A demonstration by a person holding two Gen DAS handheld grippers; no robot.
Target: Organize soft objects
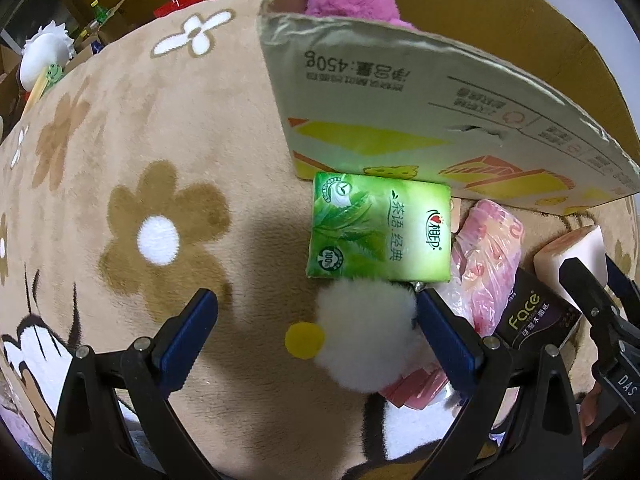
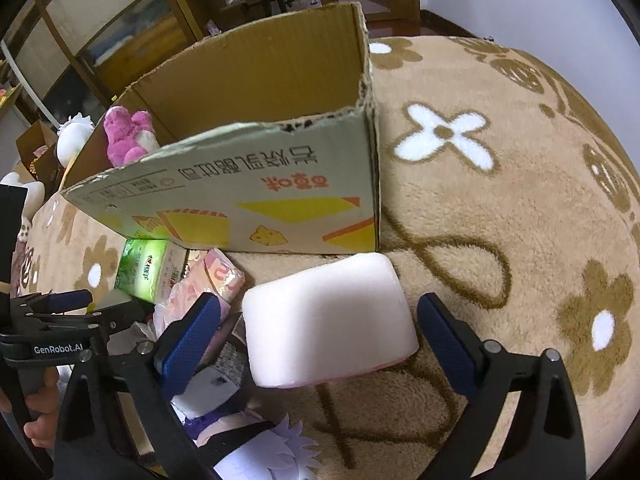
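In the left wrist view my left gripper (image 1: pixel 318 336) is open just above the rug. A white fluffy plush (image 1: pixel 364 340) with a yellow spot lies between its fingers, against the right pad. Just beyond are a green tissue pack (image 1: pixel 380 228), a pink plastic pack (image 1: pixel 488 256) and a black "Face" tissue pack (image 1: pixel 536 316). In the right wrist view my right gripper (image 2: pixel 320 340) is open around a white foam block (image 2: pixel 328 316), with a gap on each side. The cardboard box (image 2: pixel 240 192) stands behind, a pink plush (image 2: pixel 128 132) inside it.
A brown flowered rug (image 2: pixel 500 220) covers the surface, with bare rug to the right of the box. A doll with pale purple hair (image 2: pixel 272 448) lies under the right gripper. A white plush (image 1: pixel 44 52) and a red bag (image 1: pixel 188 0) sit beyond the rug's far left edge.
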